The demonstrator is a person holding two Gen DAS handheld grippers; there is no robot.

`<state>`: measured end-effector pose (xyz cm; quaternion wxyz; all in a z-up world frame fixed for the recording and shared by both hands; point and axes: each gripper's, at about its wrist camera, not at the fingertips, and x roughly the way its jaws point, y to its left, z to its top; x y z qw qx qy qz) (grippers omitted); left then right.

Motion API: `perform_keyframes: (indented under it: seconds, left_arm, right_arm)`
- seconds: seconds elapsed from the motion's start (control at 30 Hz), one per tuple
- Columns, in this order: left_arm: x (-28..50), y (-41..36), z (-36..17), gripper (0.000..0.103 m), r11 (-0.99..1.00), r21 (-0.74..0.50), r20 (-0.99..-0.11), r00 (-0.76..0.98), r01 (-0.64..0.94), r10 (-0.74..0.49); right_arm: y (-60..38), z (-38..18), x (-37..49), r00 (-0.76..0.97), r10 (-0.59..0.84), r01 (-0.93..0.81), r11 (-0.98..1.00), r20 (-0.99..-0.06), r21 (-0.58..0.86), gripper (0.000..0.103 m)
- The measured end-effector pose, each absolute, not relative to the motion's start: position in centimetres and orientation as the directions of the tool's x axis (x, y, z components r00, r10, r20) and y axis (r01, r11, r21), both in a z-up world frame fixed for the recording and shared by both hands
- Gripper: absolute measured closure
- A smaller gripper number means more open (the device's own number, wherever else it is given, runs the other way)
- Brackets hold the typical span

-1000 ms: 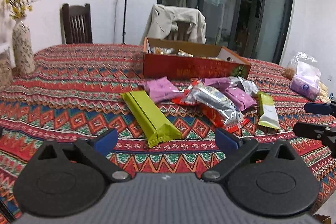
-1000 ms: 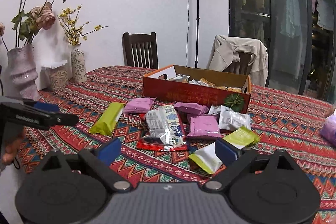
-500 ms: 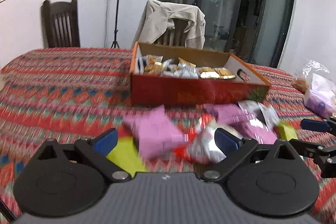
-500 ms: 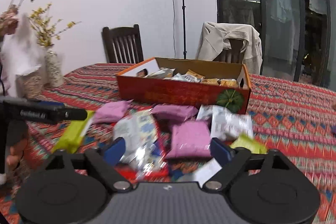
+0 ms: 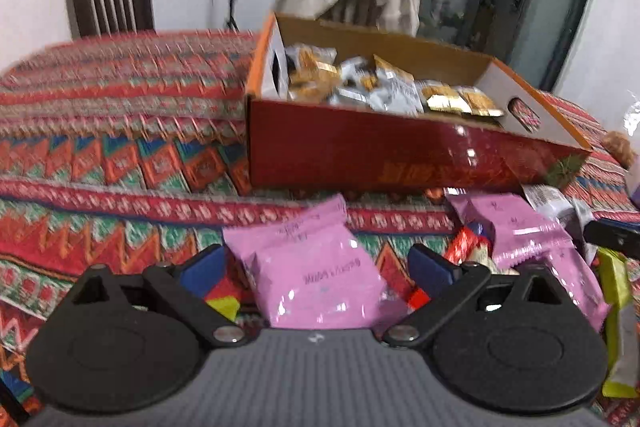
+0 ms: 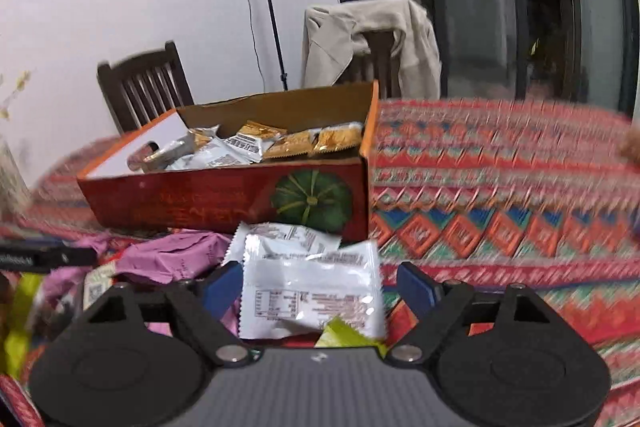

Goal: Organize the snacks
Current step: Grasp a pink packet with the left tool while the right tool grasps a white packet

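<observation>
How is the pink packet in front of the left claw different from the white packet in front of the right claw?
The pink packet is plain pink with faint small writing; the white packet is white with a printed table of black text. The pink packet sits alone on the tablecloth; the white packet overlaps another white packet and a green one. Both are sealed pouches lying flat between open claw fingers, outside the red box.
</observation>
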<state>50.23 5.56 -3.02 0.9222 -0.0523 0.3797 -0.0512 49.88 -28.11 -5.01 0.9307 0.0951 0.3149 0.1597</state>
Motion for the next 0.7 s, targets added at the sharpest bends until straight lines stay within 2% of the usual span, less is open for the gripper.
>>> perform_keyframes:
  seconds: [0.1,0.13,0.2,0.23,0.3,0.33,0.37,0.47,0.7]
  left_arm:
    - [49.5,4.9,-3.1,0.023,0.993,-0.063,-0.683,0.722,0.096,-0.113]
    - [49.3,4.6,-3.1,0.034,0.992,-0.052,-0.678,0.726,0.113,-0.118]
    - [49.1,4.0,-3.2,0.037,0.989,-0.025,-0.669,0.733,0.143,-0.122]
    - [49.0,3.9,-3.2,0.038,0.989,-0.022,-0.667,0.735,0.148,-0.124]
    - [49.0,4.1,-3.2,0.039,0.987,-0.043,-0.662,0.736,0.153,-0.142]
    - [48.9,4.3,-3.1,0.039,0.987,-0.056,-0.657,0.739,0.151,-0.150]
    - [48.8,4.4,-3.1,0.039,0.986,-0.068,-0.651,0.743,0.150,-0.157]
    - [48.6,5.1,-2.7,0.039,0.983,-0.111,-0.632,0.752,0.149,-0.186]
    - [46.8,5.9,-0.1,0.039,0.983,-0.127,-0.596,0.782,0.131,-0.181]
  right_arm:
    - [-28.6,-6.2,50.7,0.736,0.396,-0.240,0.911,-0.550,0.336,0.020]
    - [-28.5,-6.2,50.6,0.743,0.386,-0.238,0.916,-0.547,0.324,0.022]
    - [-28.5,-6.2,50.4,0.748,0.376,-0.234,0.920,-0.547,0.314,0.026]
    - [-28.5,-6.2,50.3,0.749,0.376,-0.233,0.920,-0.545,0.315,0.029]
    - [-28.5,-6.0,49.9,0.753,0.373,-0.243,0.923,-0.542,0.297,0.044]
    - [-28.5,-5.8,49.6,0.762,0.368,-0.248,0.926,-0.533,0.286,0.057]
    - [-28.6,-5.6,49.2,0.771,0.363,-0.247,0.928,-0.523,0.280,0.062]
    - [-29.3,-5.0,48.7,0.785,0.370,-0.247,0.923,-0.496,0.296,0.068]
    - [-31.7,-4.8,48.5,0.820,0.328,-0.187,0.928,-0.469,0.322,0.073]
